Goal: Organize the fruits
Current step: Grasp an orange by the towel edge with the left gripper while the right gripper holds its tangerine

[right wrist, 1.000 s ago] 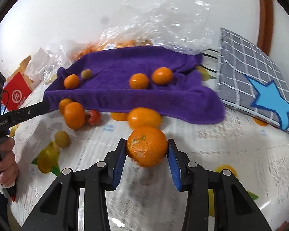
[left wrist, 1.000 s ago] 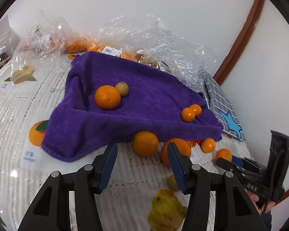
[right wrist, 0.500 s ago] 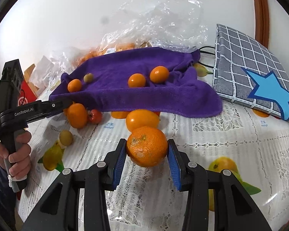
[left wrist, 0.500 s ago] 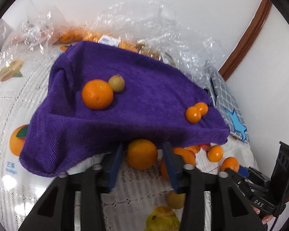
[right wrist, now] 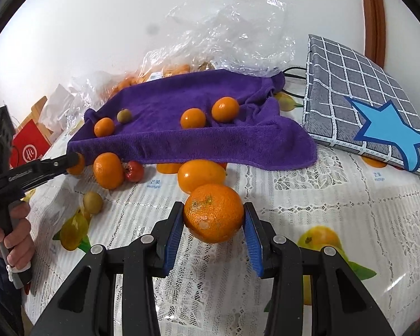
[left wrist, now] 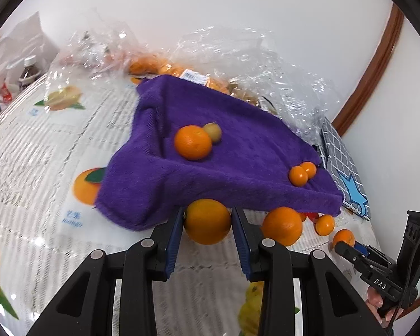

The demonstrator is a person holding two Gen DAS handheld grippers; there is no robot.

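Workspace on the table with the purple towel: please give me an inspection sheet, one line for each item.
Surface: table under a white lace cloth with fruit prints.
Job's things: purple towel carrying a large orange, a small greenish fruit and two small oranges; more oranges, a small red fruit and another greenish one lie loose on the cloth at its front edge.
Clutter: crumpled clear plastic bags, grey checked pad with blue star, bottle, red box.
Grippers: left gripper shut on a smooth orange; right gripper shut on a speckled orange.
Cables: black cable behind the towel.
Surroundings: white wall, brown wooden trim.
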